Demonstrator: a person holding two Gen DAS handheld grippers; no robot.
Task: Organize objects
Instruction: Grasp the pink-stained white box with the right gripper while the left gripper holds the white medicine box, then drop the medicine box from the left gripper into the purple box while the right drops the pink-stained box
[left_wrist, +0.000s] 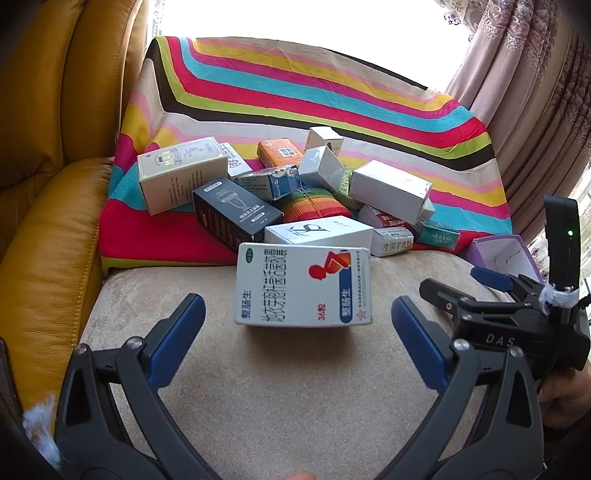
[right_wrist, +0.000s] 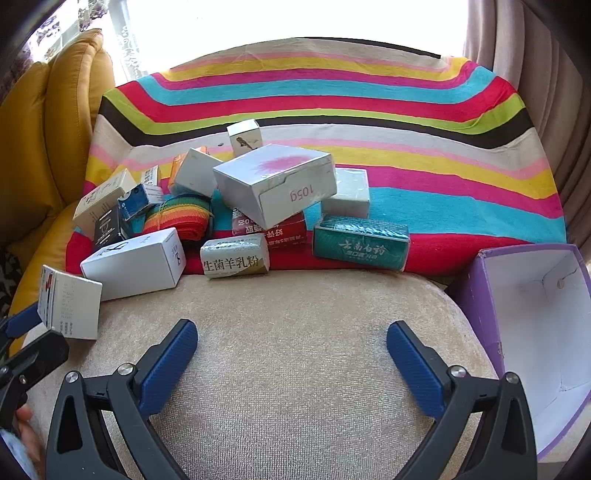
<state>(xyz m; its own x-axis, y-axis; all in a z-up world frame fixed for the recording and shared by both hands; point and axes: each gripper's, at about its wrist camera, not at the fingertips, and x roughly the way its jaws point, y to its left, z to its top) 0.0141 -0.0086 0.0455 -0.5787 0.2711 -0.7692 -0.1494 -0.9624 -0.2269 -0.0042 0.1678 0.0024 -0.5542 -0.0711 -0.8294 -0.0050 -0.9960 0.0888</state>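
Observation:
A pile of several small boxes lies on a striped cloth (left_wrist: 295, 88) over a beige cushion (left_wrist: 280, 387). Nearest to my left gripper (left_wrist: 297, 334) is a white medicine box with a red and blue figure (left_wrist: 303, 286), just ahead of the open, empty fingers; it also shows at the left in the right wrist view (right_wrist: 70, 306). My right gripper (right_wrist: 291, 354) is open and empty over bare cushion (right_wrist: 291, 369), short of a silver-green box (right_wrist: 234, 260) and a teal box (right_wrist: 360, 247). An open purple box with a white inside (right_wrist: 535, 332) stands to its right.
A yellow leather armrest (left_wrist: 48, 229) borders the cushion on the left. Curtains (left_wrist: 535, 92) hang at the right. A large white box marked 105g (right_wrist: 277, 182) tops the pile. A rainbow cloth roll (right_wrist: 177, 218) lies among the boxes. The right gripper shows in the left wrist view (left_wrist: 517, 314).

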